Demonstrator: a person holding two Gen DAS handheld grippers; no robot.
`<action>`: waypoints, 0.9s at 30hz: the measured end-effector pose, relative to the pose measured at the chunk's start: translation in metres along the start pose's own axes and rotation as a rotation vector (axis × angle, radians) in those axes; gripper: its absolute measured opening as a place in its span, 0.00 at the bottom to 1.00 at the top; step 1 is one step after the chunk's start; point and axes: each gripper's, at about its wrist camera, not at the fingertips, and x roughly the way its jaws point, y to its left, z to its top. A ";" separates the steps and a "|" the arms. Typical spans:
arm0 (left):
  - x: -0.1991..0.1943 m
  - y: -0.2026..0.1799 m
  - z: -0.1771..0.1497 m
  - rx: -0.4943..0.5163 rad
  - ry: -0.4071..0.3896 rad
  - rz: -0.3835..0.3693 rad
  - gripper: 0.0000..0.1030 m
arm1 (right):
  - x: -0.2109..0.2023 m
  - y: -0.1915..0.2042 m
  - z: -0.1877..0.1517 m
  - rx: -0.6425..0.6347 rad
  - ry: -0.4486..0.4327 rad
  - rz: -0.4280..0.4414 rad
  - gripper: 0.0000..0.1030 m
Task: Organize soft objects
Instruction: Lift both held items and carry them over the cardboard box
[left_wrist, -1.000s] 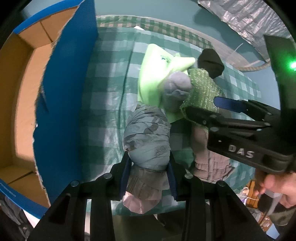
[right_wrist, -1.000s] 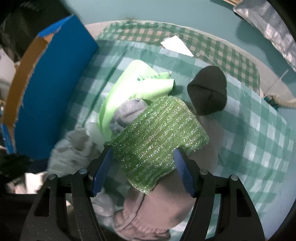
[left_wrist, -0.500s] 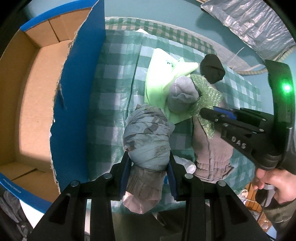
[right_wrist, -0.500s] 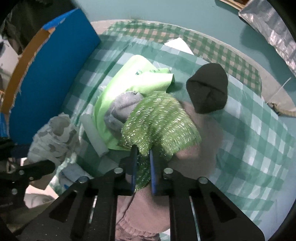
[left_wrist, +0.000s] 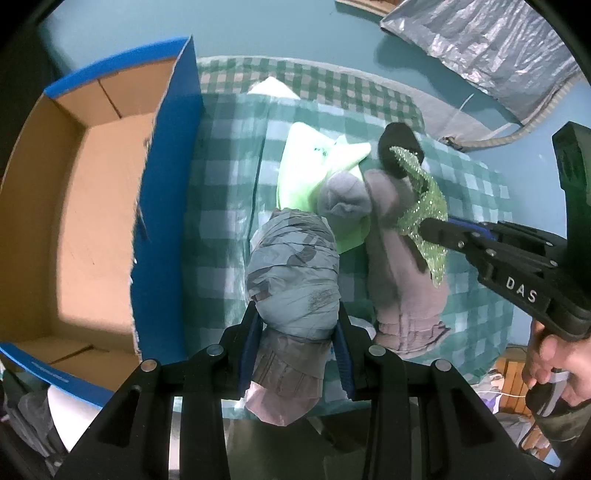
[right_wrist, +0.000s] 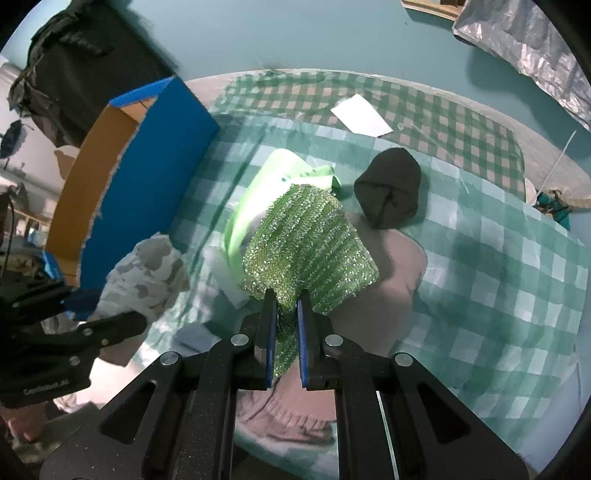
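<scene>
My left gripper (left_wrist: 297, 325) is shut on a rolled grey camouflage sock bundle (left_wrist: 293, 273), lifted above the checked cloth (left_wrist: 225, 192); the same bundle (right_wrist: 146, 269) shows at the left of the right wrist view. My right gripper (right_wrist: 286, 301) is shut on a sparkly green knitted cloth (right_wrist: 308, 243), which hangs from its fingers (left_wrist: 439, 230) in the left wrist view. Beneath lie a pale pink sock (left_wrist: 402, 280), a grey sock ball (left_wrist: 343, 199), a light green cloth (left_wrist: 306, 166) and a black sock ball (right_wrist: 389, 194).
An open blue cardboard box (left_wrist: 92, 206) with a brown inside stands at the left of the cloth. A white paper slip (right_wrist: 360, 114) lies at the far edge. A silver foil sheet (left_wrist: 491, 51) lies on the teal floor at the back right.
My right gripper has shut on the sparkly green cloth and lifted it off the pink sock. My left gripper has risen a little with the camouflage bundle, showing more of the box.
</scene>
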 end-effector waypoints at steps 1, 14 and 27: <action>-0.003 -0.001 0.001 0.004 -0.006 0.000 0.36 | -0.004 0.001 -0.001 -0.003 -0.003 0.003 0.08; -0.048 -0.009 0.002 0.051 -0.094 0.042 0.36 | -0.049 0.023 0.000 -0.043 -0.041 0.031 0.08; -0.087 0.014 -0.003 0.035 -0.163 0.110 0.36 | -0.071 0.057 0.018 -0.110 -0.068 0.061 0.08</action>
